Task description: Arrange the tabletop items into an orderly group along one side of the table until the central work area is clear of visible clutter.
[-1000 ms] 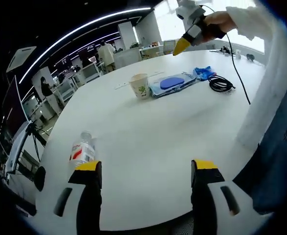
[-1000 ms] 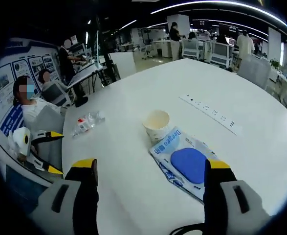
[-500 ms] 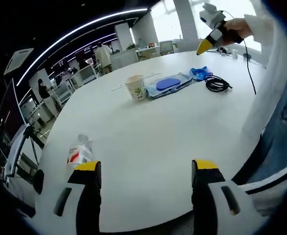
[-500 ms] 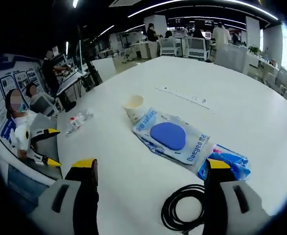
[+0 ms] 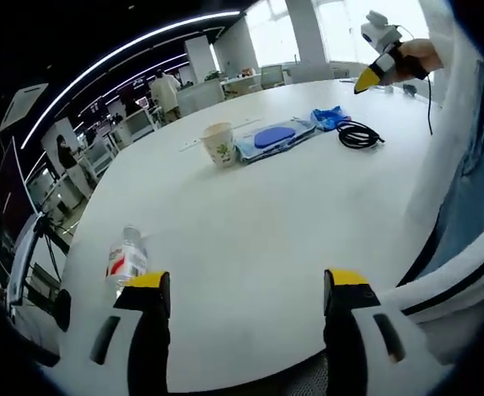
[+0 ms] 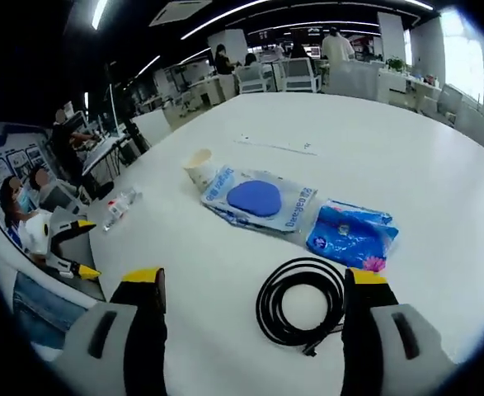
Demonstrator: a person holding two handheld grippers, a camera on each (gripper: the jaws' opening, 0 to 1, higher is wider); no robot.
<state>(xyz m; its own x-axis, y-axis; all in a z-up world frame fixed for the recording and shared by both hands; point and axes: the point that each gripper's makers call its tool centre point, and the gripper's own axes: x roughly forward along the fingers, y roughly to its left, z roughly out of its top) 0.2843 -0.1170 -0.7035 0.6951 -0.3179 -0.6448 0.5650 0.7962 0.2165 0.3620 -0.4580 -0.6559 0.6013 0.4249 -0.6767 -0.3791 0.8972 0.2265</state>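
On the white round table (image 5: 250, 223) lie a clear water bottle with a red label (image 5: 124, 256), a paper cup (image 5: 218, 143), a wipes pack with a blue lid (image 5: 273, 138), a blue packet (image 5: 330, 117) and a coiled black cable (image 5: 355, 134). My left gripper (image 5: 246, 285) is open above the near edge, with the bottle just left of its left jaw. My right gripper (image 6: 256, 280) is open over the black cable coil (image 6: 301, 303), and the blue packet (image 6: 350, 233), the wipes pack (image 6: 258, 199), the cup (image 6: 199, 168) and the bottle (image 6: 115, 208) lie beyond. The right gripper (image 5: 380, 66) also shows in the left gripper view, held in a hand.
A white power strip (image 6: 273, 145) lies past the cup. A thin black cord (image 5: 428, 91) hangs from the right gripper. The person's white sleeve and jeans (image 5: 464, 190) stand at the table's right edge. Desks, chairs and people fill the office around; seated people (image 6: 35, 198) are at the left.
The right gripper has pulled back and rightwards; its view now takes in the cable coil and the blue packet, with the cup and wipes pack farther off. The left gripper's view shifted slightly.
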